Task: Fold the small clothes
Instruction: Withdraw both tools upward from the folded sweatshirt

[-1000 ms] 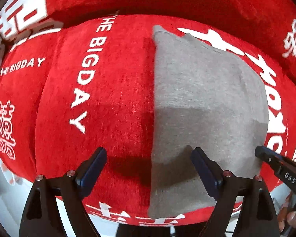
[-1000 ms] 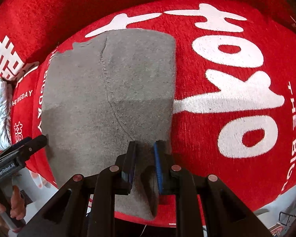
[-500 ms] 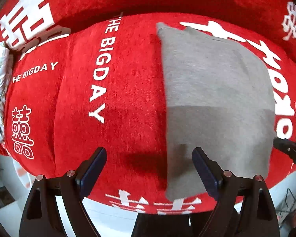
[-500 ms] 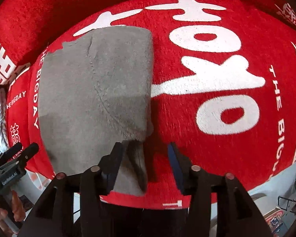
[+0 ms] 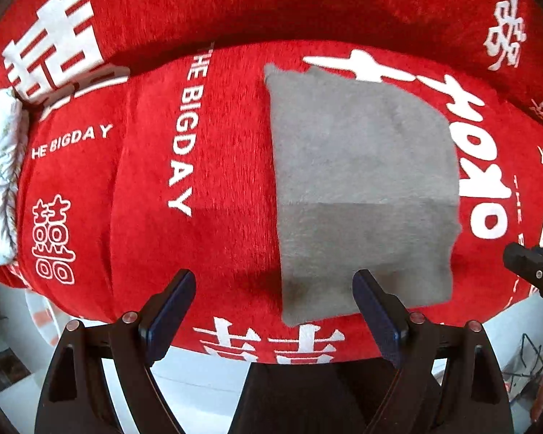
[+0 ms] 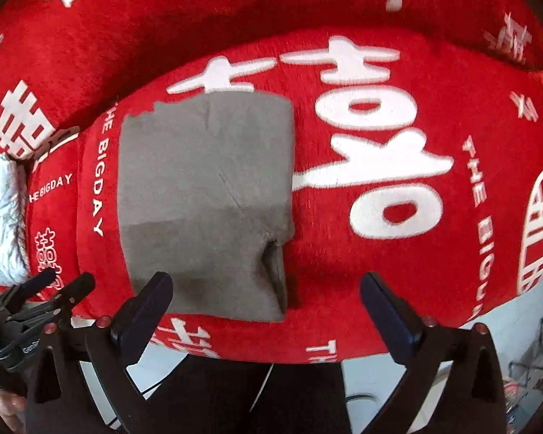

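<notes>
Folded grey garment [image 5: 362,188] flat on red blanket [image 5: 144,188]. Left gripper [image 5: 273,307] wide apart, empty, above its near edge. Right gripper [image 6: 266,309] opening, nothing pinched, garment released.

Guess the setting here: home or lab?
Probably a home, likely a living room: a sofa under a red throw printed "THE BIGDAY", a folded grey garment lying on it, a white fluffy textile at one end.

grey folded garment [image 5: 362,188]: 1, ahead of both claws | red printed blanket [image 5: 134,181]: 1, beneath | white quilted fabric [image 6: 0,217]: 1, far left | grippers: 2, left gripper [image 5: 271,311], right gripper [image 6: 266,311]
</notes>
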`<state>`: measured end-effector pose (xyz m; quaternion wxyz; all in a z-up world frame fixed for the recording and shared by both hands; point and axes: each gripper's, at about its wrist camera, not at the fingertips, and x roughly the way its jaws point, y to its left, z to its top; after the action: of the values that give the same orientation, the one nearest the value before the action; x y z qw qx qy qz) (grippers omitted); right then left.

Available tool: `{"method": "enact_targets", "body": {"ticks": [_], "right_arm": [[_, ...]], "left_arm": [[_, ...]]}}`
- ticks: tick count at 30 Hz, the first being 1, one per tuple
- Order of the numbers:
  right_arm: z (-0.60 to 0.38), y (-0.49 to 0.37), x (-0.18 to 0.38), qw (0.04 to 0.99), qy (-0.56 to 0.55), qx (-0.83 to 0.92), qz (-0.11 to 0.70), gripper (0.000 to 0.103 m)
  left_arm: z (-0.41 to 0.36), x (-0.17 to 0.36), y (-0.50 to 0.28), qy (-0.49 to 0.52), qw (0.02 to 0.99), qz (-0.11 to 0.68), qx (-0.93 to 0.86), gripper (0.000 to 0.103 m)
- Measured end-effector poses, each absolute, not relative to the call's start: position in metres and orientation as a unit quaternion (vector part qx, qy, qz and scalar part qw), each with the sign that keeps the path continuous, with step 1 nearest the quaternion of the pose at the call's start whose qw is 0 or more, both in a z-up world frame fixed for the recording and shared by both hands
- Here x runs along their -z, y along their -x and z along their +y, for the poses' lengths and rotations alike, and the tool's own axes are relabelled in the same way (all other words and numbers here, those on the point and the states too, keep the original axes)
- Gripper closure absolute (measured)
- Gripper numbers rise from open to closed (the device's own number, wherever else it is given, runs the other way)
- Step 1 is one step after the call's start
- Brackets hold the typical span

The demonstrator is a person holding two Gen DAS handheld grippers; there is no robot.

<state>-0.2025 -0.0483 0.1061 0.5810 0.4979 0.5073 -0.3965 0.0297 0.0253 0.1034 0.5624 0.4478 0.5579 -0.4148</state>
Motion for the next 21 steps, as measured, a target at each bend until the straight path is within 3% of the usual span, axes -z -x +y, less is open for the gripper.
{"method": "enact_targets", "body": {"ticks": [21], "right_arm": [[-0.050, 0.180, -0.165, 0.592, -0.449, 0.432, 0.511, 0.000]], "left_arm": [[0.017, -0.159, -0.029, -0.433, 0.586, 0.539, 0.423, 0.014]]}}
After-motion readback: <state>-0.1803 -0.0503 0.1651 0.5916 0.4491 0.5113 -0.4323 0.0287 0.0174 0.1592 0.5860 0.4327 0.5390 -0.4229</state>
